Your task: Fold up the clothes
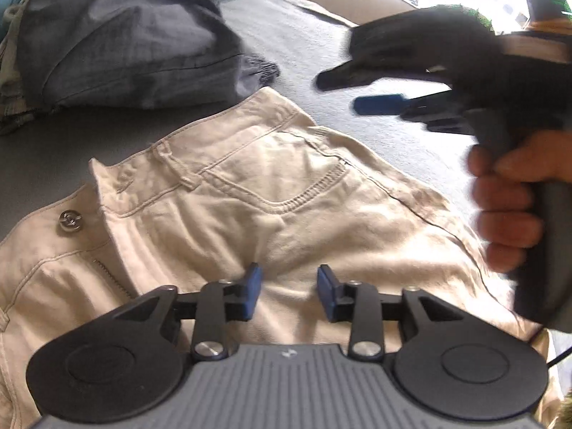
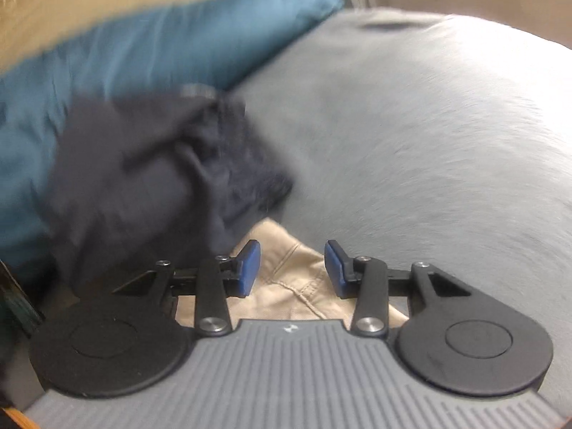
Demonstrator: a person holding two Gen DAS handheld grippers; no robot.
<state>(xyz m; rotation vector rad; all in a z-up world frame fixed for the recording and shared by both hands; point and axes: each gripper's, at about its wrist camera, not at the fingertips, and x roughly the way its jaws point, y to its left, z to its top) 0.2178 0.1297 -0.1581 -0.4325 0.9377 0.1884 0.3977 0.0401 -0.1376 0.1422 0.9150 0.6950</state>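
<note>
While the beige trousers (image 1: 250, 193) lie flat on the grey bed (image 1: 357, 125), both the left gripper (image 1: 287, 293) and right gripper (image 2: 291, 271) hang part-open and empty, so the next fold likely needs a fresh grip on an edge.

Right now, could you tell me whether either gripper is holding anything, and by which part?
Nothing is held: the left gripper and right gripper both stand open above the beige trousers.
</note>
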